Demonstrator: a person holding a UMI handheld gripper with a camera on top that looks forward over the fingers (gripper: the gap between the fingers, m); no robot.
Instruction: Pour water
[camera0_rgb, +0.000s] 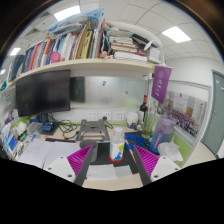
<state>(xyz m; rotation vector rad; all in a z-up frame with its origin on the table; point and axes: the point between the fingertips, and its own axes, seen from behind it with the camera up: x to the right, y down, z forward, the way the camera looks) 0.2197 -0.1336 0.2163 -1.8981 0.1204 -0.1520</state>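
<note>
A small pale bottle (117, 146) with a blue and yellow label stands upright on a red round base (115, 157), at the far end of a grey mat (106, 172) on the desk. My gripper (112, 150) is open. Its two fingers, with magenta pads (80, 158), reach along either side of the mat. The bottle stands between the fingertips, nearer the right one, with a gap on each side. Nothing is held.
A dark monitor (42, 95) stands at the back left under a shelf of books (80, 45). A dark bottle (144, 108) and a bluish jug (165, 128) stand at the back right. Cables and small items crowd the desk (40, 150) to the left.
</note>
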